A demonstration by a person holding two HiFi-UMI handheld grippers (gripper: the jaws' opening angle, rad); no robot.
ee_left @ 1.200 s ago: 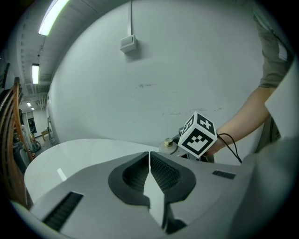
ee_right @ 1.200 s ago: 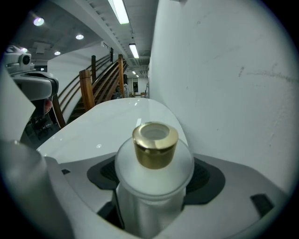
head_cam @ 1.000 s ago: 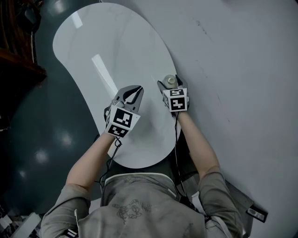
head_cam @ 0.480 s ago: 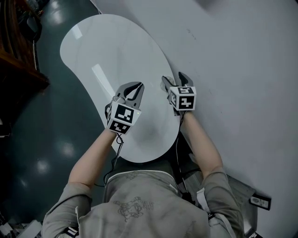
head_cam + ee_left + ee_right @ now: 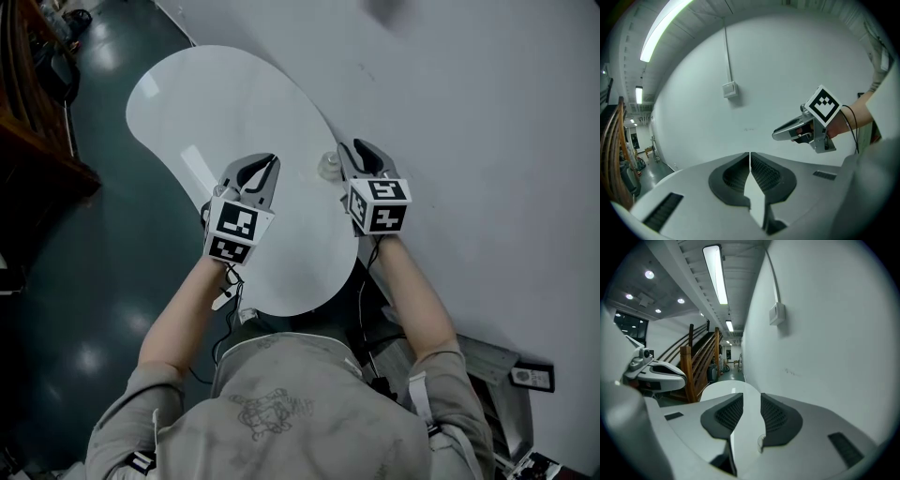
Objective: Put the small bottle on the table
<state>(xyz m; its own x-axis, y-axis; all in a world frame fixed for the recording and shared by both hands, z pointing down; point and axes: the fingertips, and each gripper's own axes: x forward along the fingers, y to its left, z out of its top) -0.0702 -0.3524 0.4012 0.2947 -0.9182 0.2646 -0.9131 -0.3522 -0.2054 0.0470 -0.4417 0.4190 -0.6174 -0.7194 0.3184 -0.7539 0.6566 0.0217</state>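
The small clear bottle stands upright on the white table, close to its right edge. My right gripper hangs above and just right of it, holding nothing. Its jaws have just been closing and still show a narrow gap with only the tabletop behind it; the bottle's rim peeks out below the right jaw. My left gripper hovers over the table's middle, shut with its pads meeting and nothing in them. Each gripper appears in the other's view: the right gripper and the left gripper.
A pale wall runs along the table's right side, with a small box and a conduit on it. Dark glossy floor lies to the left. A wooden staircase stands beyond the table's far end.
Both grippers have risen. The right one, which was around the bottle, has lifted off it and its jaws have narrowed. The bottle stays standing on the table.
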